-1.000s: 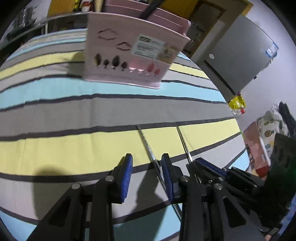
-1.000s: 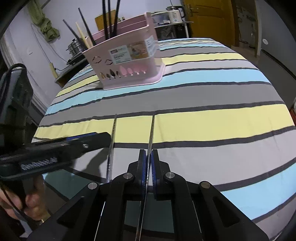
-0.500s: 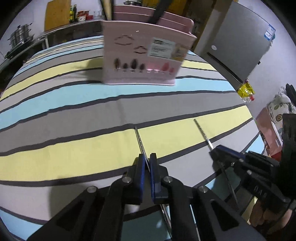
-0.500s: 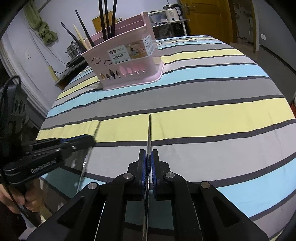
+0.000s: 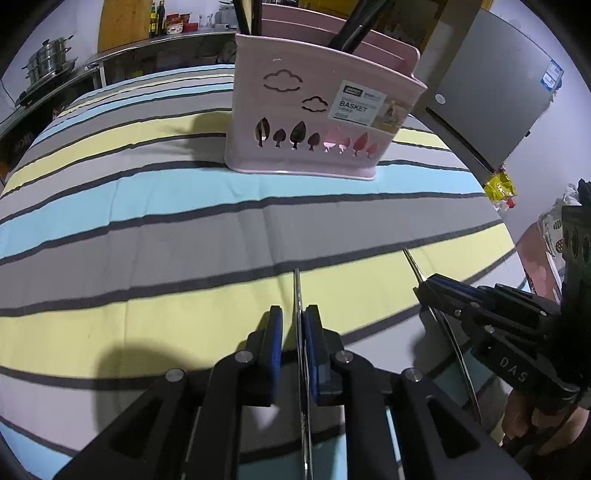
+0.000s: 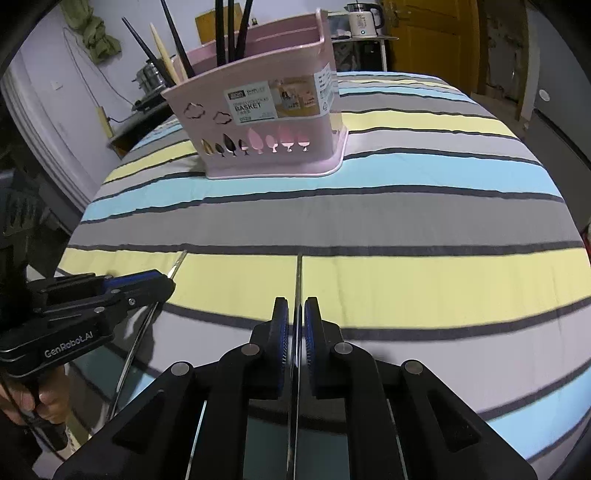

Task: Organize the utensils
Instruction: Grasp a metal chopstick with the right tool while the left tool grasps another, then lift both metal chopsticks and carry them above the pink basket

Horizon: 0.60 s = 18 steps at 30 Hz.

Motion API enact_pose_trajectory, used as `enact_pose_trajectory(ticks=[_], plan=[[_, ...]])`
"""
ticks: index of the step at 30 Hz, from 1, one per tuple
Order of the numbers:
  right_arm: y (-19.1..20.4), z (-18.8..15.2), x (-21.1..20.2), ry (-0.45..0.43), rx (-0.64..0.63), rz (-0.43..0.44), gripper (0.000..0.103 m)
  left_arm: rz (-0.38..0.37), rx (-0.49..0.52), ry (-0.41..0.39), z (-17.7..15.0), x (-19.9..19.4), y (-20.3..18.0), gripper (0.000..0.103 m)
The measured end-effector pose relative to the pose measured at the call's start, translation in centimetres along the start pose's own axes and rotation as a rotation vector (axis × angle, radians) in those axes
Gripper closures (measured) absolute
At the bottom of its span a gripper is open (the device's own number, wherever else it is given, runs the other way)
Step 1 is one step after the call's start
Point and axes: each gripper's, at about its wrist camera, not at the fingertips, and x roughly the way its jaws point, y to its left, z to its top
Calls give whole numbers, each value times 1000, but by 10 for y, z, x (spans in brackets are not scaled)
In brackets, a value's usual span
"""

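Note:
A pink utensil basket (image 5: 317,122) stands on the striped tablecloth, also in the right wrist view (image 6: 266,122), with dark utensil handles (image 6: 225,33) sticking up from it. My left gripper (image 5: 293,321) is shut on a thin metal chopstick (image 5: 297,291) that points toward the basket. My right gripper (image 6: 295,314) is shut on a second metal chopstick (image 6: 298,277), also pointing forward. Each gripper shows in the other's view: the right one (image 5: 436,286) at the right, the left one (image 6: 162,282) at the left.
The striped tablecloth (image 6: 406,218) covers a round table whose edge curves close below both grippers. A grey fridge (image 5: 491,99) stands beyond the table at the right. A counter with pots (image 5: 48,74) lies at the far left. A yellow door (image 6: 436,37) is behind.
My left gripper closed on the left chopstick and lifted it, turning toward the basket. The right gripper kept its chopstick and rose a little. The two grippers moved apart.

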Motion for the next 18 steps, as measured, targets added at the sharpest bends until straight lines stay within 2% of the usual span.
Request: enact_pose_trajectory(ticks=[4, 8, 9, 10, 18], plan=[[2, 6, 5, 5, -7, -9, 94, 15, 36, -11, 5, 4, -3, 90], [4, 11, 8, 13, -13, -6, 99, 44, 67, -7, 7, 4, -7, 90], [5, 11, 7, 14, -13, 0, 99, 48, 72, -5, 8, 3, -8, 93], [6, 12, 6, 13, -16, 3, 99, 46, 70, -3, 9, 3, -8, 98], [15, 22, -19, -59, -25, 47, 99, 0, 47, -41, 17, -19, -5, 98]])
